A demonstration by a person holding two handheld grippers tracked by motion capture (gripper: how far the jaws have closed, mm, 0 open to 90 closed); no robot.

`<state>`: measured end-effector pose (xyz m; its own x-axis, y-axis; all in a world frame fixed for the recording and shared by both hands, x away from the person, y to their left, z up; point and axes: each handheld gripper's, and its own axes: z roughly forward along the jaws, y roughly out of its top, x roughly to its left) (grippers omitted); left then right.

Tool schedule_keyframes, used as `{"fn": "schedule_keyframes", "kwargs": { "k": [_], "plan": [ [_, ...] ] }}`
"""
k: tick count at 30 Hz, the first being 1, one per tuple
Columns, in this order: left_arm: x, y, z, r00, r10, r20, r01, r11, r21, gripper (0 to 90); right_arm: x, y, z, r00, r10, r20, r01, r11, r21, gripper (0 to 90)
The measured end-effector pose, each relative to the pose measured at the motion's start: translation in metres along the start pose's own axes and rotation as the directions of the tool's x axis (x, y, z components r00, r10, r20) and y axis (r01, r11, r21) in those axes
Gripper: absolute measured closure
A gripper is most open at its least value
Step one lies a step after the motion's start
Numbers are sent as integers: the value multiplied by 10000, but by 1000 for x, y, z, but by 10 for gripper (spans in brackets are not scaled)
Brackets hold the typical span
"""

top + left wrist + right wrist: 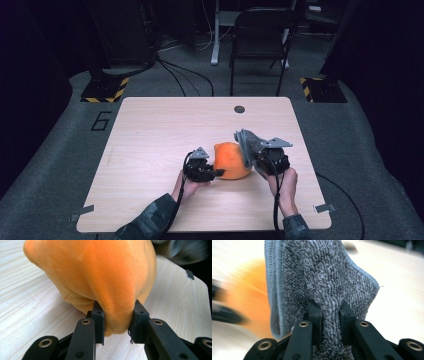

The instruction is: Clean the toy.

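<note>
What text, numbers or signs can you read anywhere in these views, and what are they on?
"6": dark numeral on the grey floor mat, left of the table.
Yellow-and-black hazard stripes, no words: on the stand bases on the floor.
Orange plush, grey cloth, left gripper, right gripper: no lettering.

One orange plush (232, 160), one grey cloth (246, 142), two tools, one chair (262, 32).
</note>
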<state>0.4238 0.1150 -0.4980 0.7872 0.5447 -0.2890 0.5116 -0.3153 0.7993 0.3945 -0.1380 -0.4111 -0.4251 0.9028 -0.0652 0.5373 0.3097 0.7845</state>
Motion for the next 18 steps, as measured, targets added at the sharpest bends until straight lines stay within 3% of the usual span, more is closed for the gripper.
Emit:
{"fn": "schedule_keyframes", "kwargs": {
  "k": [2,3,4,5,6,8,9,13,18],
  "plan": [
    [-1,0,0,10000,26,12,-26,10000,6,702,7,3,-4,9998,-144,-160,141,9998,-165,766],
    [-1,0,0,9998,159,-70,-158,9999,31,703,25,10,-6,9968,-551,-586,528,9978,-409,765],
    [-2,0,0,9999,120,-54,-121,9999,-26,703,34,11,-4,9944,-750,-741,720,9965,-426,765],
    [-2,0,0,9999,120,-54,-121,9999,-26,703,34,11,-4,9944,-750,-741,720,9965,-426,765],
    [-1,0,0,9999,152,-39,-152,9999,-4,703,51,9,6,9913,-1059,-777,1052,9944,-135,765],
    [-1,0,1,9999,156,-41,-156,9999,50,703,53,8,10,9907,-1149,-732,1151,9934,-20,765],
    [0,-1,1,9999,145,-67,-144,9998,97,703,55,4,19,9909,-1236,-525,1252,9917,285,765],
    [-1,-1,1,9998,180,-32,-180,9998,48,702,49,2,20,9888,-1480,-171,1486,9883,339,764],
    [-1,-1,2,9997,257,-45,-257,9996,100,701,35,-3,22,9914,-1306,130,1297,9901,532,763]
  ]
}}
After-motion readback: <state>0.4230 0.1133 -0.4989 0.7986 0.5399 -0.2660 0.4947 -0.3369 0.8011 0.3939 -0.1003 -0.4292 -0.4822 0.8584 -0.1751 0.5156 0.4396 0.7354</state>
